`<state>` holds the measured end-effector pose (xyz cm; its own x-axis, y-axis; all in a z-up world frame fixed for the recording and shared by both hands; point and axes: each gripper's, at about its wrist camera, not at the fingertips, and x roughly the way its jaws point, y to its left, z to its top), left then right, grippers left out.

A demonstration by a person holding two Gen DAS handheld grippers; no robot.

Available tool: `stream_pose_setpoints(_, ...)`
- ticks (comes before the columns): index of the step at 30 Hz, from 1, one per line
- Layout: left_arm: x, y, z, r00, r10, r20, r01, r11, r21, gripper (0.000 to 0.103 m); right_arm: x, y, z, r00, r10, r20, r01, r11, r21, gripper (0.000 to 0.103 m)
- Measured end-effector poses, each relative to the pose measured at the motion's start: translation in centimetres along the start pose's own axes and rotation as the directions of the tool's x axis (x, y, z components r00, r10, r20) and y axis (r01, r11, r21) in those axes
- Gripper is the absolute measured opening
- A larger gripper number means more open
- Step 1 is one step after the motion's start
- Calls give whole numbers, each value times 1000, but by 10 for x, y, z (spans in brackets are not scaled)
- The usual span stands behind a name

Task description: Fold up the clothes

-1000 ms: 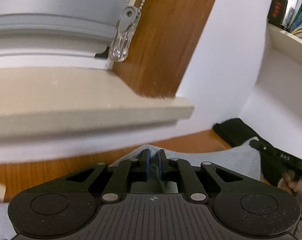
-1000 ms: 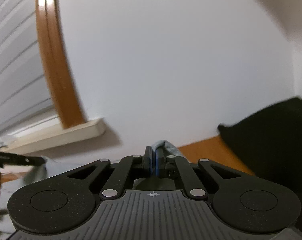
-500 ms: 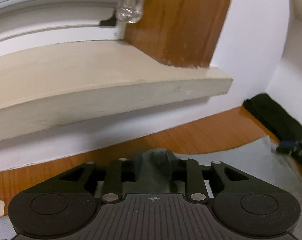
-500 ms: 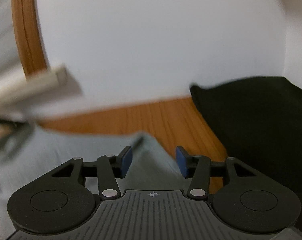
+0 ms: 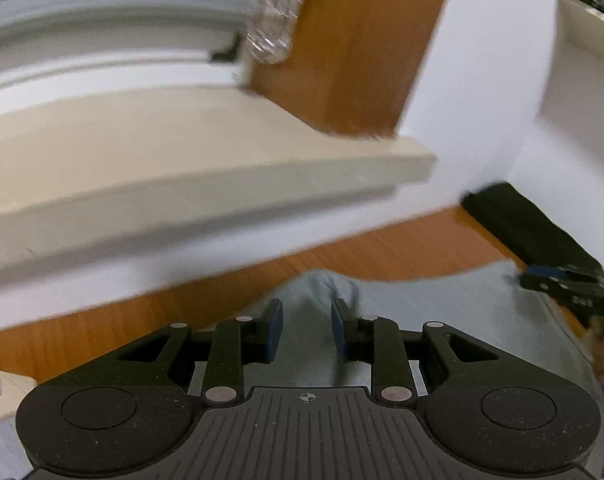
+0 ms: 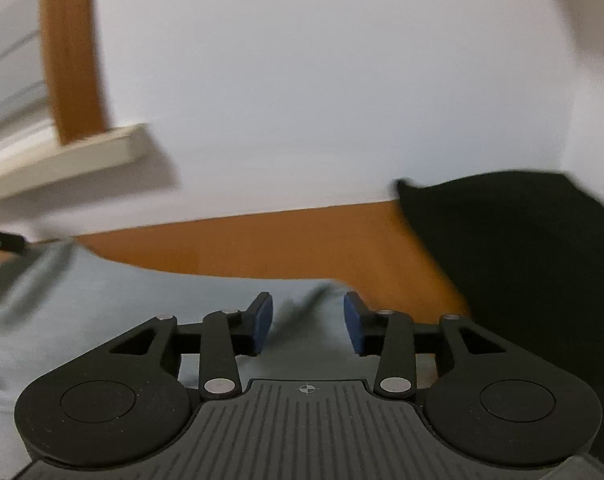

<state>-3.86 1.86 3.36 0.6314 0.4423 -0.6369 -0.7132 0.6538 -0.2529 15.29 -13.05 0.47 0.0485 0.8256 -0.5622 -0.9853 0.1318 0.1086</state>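
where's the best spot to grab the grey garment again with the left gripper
Probably the raised pucker at the far edge of the grey garment, just ahead of the open left gripper. Come straight forward and down: the rest lies flat on the table, with nothing to pinch.

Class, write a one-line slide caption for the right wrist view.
Open right gripper over light grey garment on wooden table, black cloth alongside.

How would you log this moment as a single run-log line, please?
left tongs: just opened, off grey garment | right tongs: open, garment between pads, unpinched | garment: on wooden table | black garment: right, untouched
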Motion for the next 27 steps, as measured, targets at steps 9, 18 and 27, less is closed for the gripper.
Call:
stream_pose_setpoints(9, 22, -20, -9, 996, -51, -72, 59, 993, 103, 3, 19, 8, -3, 1000, 10, -28, -9, 999, 40, 48)
stream_pose_setpoints(18, -4, -14, 13, 994, 101, 32, -106, 974, 199, 11, 22, 22, -6, 1000, -22, -17, 21, 999, -39, 52)
stream_pose_setpoints(27, -105, 29, -12, 971, 208, 119, -225, 962, 153, 38, 23, 27, -6, 1000, -17, -26, 16, 998, -66, 61)
